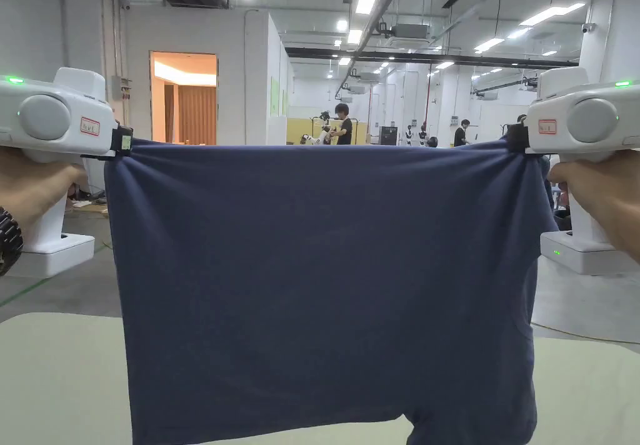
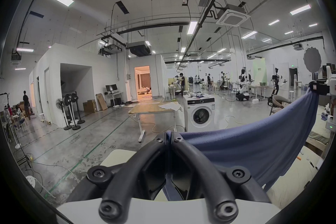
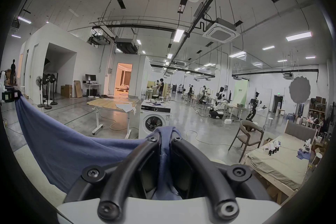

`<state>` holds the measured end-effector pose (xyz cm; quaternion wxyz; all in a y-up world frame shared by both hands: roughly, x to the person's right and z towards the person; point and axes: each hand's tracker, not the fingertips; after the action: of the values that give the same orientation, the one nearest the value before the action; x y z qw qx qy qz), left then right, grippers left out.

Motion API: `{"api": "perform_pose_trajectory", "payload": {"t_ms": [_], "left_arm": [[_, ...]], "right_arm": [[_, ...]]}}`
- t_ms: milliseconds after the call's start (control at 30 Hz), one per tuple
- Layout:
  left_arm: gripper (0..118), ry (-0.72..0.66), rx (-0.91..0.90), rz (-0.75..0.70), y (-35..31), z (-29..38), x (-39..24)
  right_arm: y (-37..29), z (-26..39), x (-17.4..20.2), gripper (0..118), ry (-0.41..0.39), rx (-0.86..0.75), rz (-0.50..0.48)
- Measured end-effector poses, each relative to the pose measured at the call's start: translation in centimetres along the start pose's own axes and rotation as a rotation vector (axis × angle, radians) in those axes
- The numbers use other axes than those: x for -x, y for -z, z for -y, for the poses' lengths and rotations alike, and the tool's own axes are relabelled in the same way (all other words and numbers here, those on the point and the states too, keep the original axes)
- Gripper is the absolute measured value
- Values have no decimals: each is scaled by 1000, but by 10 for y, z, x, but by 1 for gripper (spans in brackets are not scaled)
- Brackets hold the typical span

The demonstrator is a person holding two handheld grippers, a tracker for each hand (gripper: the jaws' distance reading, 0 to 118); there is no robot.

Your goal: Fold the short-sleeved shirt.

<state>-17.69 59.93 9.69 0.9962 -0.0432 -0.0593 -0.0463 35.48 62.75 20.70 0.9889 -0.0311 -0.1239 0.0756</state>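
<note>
Shirts: one, navy, strung between the two claws.
Claws: two. Left claw, jaws closed on the shirt's upper corner; right claw, jaws likewise closed on the opposite corner.
Hands: two, one behind each claw: left hand, right hand.
Tables: one, pale, below both claws, under the hanging shirt.
Washing machines: one, on the floor beyond the right claw.
Chairs: one, to the right of the right claw.
</note>
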Motion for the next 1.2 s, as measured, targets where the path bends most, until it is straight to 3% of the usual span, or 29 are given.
{"api": "perform_pose_trajectory", "payload": {"t_ms": [467,900,1200], "left_arm": [[0,-1,94,55,-6,115,-18],[0,-59,166,142,-144,259,-28],[0,-114,200,183,-251,299,-9]], "right_arm": [[-23,105,0,4,-21,97,19],[-152,256,-3,4,-62,233,-17],[-253,301,-9,4,-45,274,-58]]}}
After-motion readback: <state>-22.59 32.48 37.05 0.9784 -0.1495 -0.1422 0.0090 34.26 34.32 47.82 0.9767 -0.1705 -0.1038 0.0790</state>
